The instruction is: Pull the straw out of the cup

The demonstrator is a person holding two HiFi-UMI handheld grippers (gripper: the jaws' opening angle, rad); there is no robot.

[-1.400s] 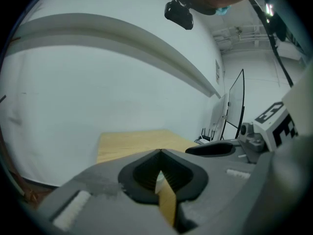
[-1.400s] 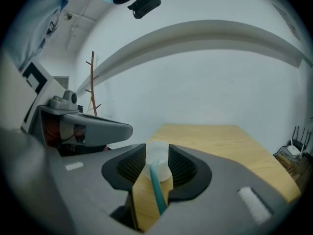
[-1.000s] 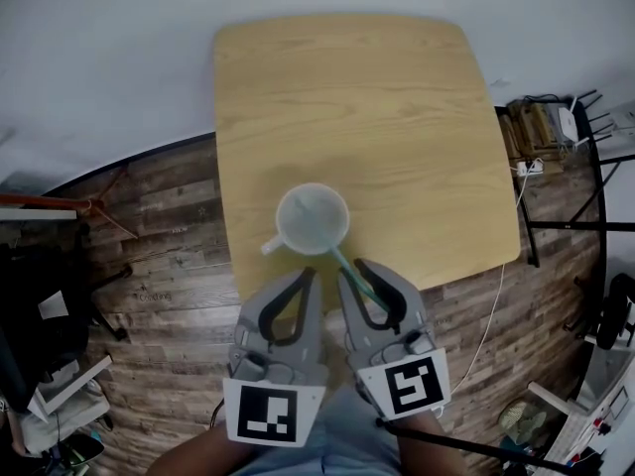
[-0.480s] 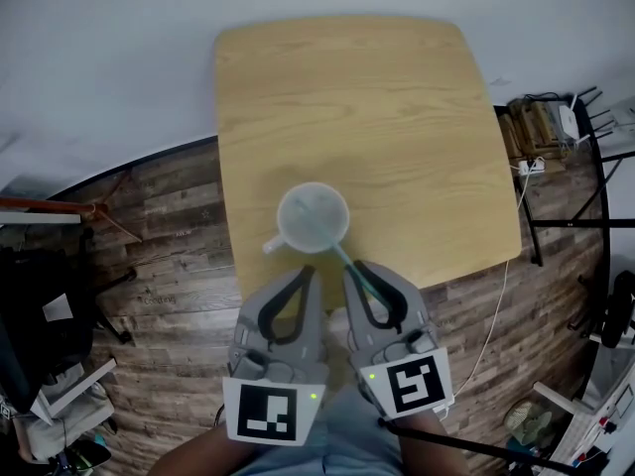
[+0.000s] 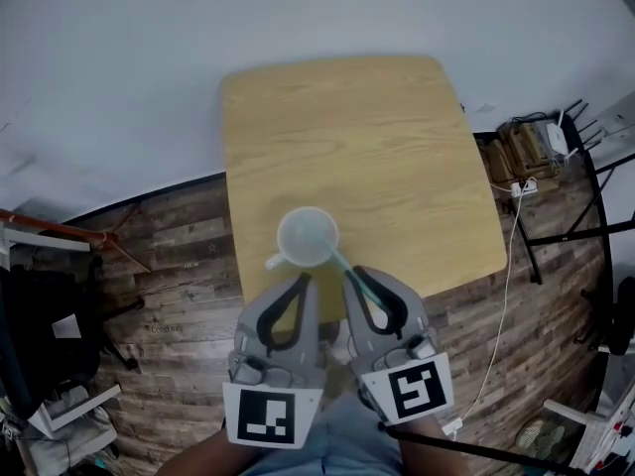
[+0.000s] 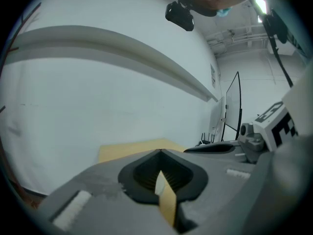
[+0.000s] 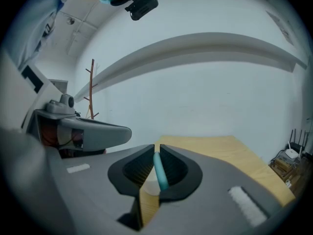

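Pale wooden table [image 5: 397, 147] on a plank floor [image 5: 169, 256], white wall behind. Translucent handled cup [image 5: 308, 234] stands upright near the table's near edge. Teal straw [image 5: 342, 262]: lower end in the cup, leaning out over the rim toward the right gripper [image 5: 354, 274]. Right jaws have just been closing and are clamped on the straw's upper part, which shows between the ribbed pads. Left gripper [image 5: 301, 282] is just beside the right one, tips together, nothing between them.
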